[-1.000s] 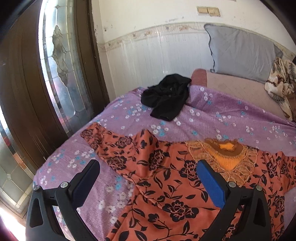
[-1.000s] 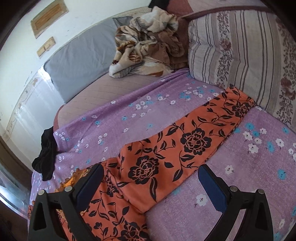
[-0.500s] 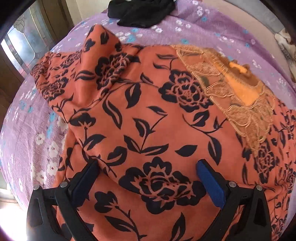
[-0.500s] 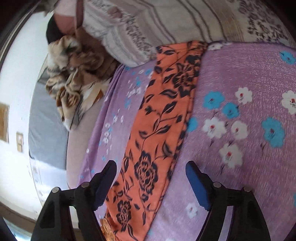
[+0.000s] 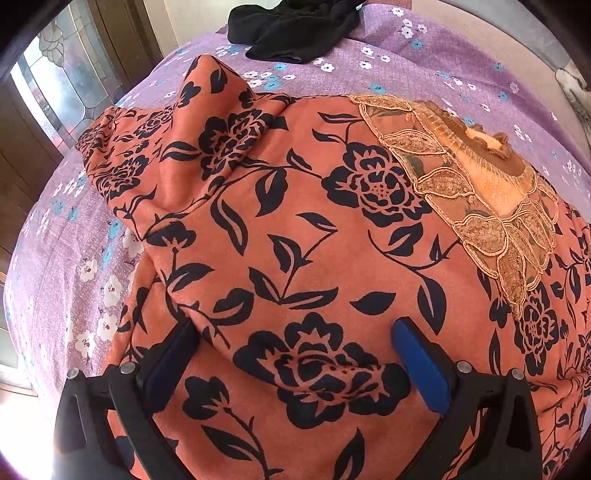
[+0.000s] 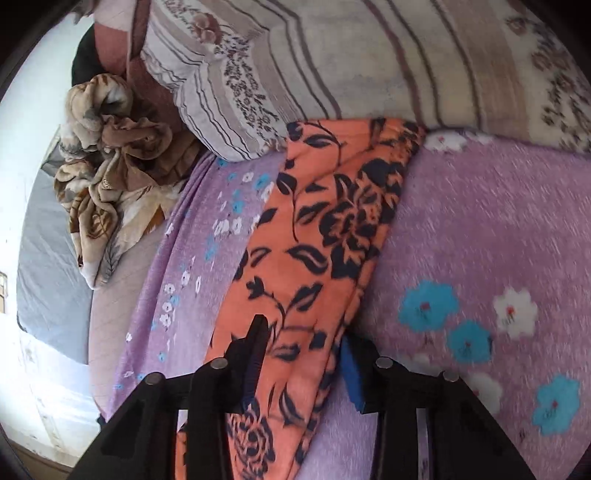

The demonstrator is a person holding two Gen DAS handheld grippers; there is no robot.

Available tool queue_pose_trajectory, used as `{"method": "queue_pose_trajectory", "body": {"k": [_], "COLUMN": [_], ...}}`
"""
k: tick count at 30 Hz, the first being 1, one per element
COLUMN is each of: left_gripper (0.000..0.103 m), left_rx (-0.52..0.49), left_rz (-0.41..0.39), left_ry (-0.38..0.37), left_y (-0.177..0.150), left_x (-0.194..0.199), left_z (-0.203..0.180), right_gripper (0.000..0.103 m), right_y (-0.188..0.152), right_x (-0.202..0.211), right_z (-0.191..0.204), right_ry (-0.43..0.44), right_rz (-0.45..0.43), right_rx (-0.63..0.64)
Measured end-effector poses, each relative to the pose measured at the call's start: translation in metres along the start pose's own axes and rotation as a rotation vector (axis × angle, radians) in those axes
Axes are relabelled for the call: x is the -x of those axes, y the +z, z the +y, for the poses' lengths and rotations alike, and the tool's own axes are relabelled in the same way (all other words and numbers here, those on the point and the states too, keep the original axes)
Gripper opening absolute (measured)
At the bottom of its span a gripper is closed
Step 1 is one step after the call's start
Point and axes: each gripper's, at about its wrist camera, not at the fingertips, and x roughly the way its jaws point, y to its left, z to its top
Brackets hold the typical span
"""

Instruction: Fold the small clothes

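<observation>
An orange top with black flowers (image 5: 295, 221) lies spread on the purple flowered bedsheet (image 5: 74, 258), its lace collar (image 5: 480, 192) at the right. My left gripper (image 5: 295, 354) hovers close over the top's body, pointing steeply down. Its jaws stand wide open, with a bulge of cloth between the blue pads that they do not press. In the right wrist view the top's sleeve (image 6: 314, 240) runs away toward a striped pillow. My right gripper (image 6: 303, 354) straddles the sleeve and its jaws are closing, with the sleeve between them and a gap still showing.
A black garment (image 5: 291, 29) lies crumpled at the far edge of the bed. A glazed wooden door (image 5: 55, 81) stands at the left. A striped pillow (image 6: 332, 66), a brown crumpled blanket (image 6: 110, 166) and a grey pillow (image 6: 48, 258) lie beyond the sleeve.
My left gripper sank and tilted down onto the top, then held still. My right gripper rolled, moved along the sleeve, and its jaws narrowed around it.
</observation>
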Motion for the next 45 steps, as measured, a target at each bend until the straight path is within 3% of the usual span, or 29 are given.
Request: {"method": "queue_pose_trajectory", "body": {"k": [3,6,10,14,20,24,27,29,33,35,36,39,40,42,45], "left_gripper": [0.103,0.103,0.103,0.103,0.103,0.103,0.103,0.103,0.103,0.103,0.103,0.103,0.103,0.103,0.103], "left_rx": [-0.013,-0.018,-0.020,-0.015,0.033,0.075,0.112,0.141,0.186,0.184,0.176,0.134,0.114,0.058,-0.057], "left_rz": [0.020,0.008,-0.033,-0.071,-0.128,-0.160,-0.174,-0.175,-0.168,-0.175,-0.184,-0.214,-0.229,-0.265,-0.322], "left_ry": [0.005,0.021,0.039,0.054,0.068,0.085,0.097,0.105,0.111,0.124,0.122,0.095,0.083,0.056,0.010], "left_y": [0.006,0.012,0.017,0.020,0.024,0.028,0.032,0.035,0.038,0.038,0.038,0.037,0.036,0.034,0.027], "left_x": [0.001,0.005,0.014,0.026,0.036,0.042,0.044,0.044,0.042,0.044,0.045,0.052,0.055,0.063,0.076], "left_z": [-0.003,-0.006,-0.009,-0.008,0.006,0.017,0.027,0.036,0.050,0.050,0.049,0.041,0.036,0.022,-0.009], "right_gripper": [0.034,0.021,0.017,0.017,0.017,0.017,0.017,0.020,0.021,0.036,0.041,0.056,0.065,0.068,0.069], "right_y": [0.002,0.001,-0.005,-0.017,-0.065,-0.129,-0.196,-0.245,-0.324,-0.353,-0.359,-0.354,-0.348,-0.329,-0.290], "right_x": [-0.003,-0.004,0.009,0.025,0.045,0.055,0.055,0.050,0.030,0.017,0.012,0.022,0.028,0.041,0.059], "right_z": [-0.001,0.001,0.022,0.046,0.108,0.162,0.196,0.208,0.206,0.197,0.187,0.163,0.159,0.150,0.140], "right_ry": [0.043,0.111,0.201,0.373,0.646,0.733,0.742,0.697,0.545,0.417,0.378,0.430,0.446,0.500,0.559], "right_rz": [-0.020,0.009,-0.019,-0.011,0.128,0.259,0.382,0.475,0.658,0.760,0.808,0.849,0.865,0.865,0.796], "right_rx": [0.020,0.012,0.067,0.087,0.195,0.363,0.503,0.593,0.730,0.751,0.734,0.590,0.540,0.448,0.351]}}
